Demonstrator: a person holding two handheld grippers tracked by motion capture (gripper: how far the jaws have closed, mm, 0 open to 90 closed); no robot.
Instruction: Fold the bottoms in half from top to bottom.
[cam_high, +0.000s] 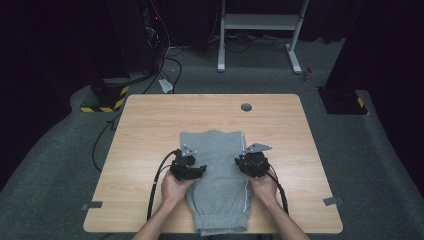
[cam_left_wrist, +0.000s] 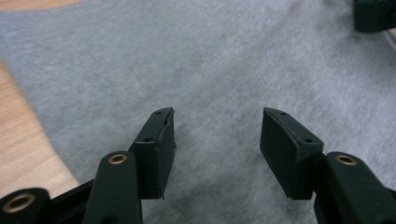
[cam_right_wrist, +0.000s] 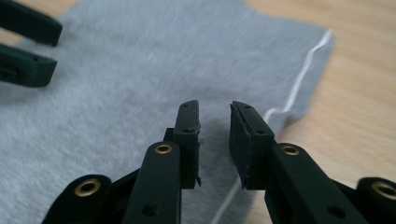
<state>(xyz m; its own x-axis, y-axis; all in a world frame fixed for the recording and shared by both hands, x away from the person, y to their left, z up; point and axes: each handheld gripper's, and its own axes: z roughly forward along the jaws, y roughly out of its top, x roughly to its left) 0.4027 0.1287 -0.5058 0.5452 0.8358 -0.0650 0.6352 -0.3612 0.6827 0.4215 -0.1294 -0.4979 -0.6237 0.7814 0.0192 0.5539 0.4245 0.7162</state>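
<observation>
A folded grey sweat garment (cam_high: 216, 150) with a white side stripe (cam_high: 247, 192) lies on the wooden table (cam_high: 145, 130), its ribbed waistband (cam_high: 222, 222) at the near edge. My left gripper (cam_high: 195, 169) hovers over the garment's left side. Its jaws are wide open just above the grey cloth (cam_left_wrist: 210, 65), with nothing between them (cam_left_wrist: 217, 116). My right gripper (cam_high: 245, 162) is over the garment's right side near the white stripe (cam_right_wrist: 299, 77). Its jaws stand a narrow gap apart (cam_right_wrist: 214, 109) above the cloth (cam_right_wrist: 140, 70), holding nothing. The left gripper (cam_right_wrist: 28, 42) appears across the cloth.
A grey cable grommet (cam_high: 246, 107) sits near the table's far edge. Tape marks (cam_high: 92, 205) (cam_high: 332, 201) lie at the near corners. On the floor beyond stand a white desk frame (cam_high: 260, 22) and a yellow-black striped base (cam_high: 105, 102). Bare wood surrounds the garment.
</observation>
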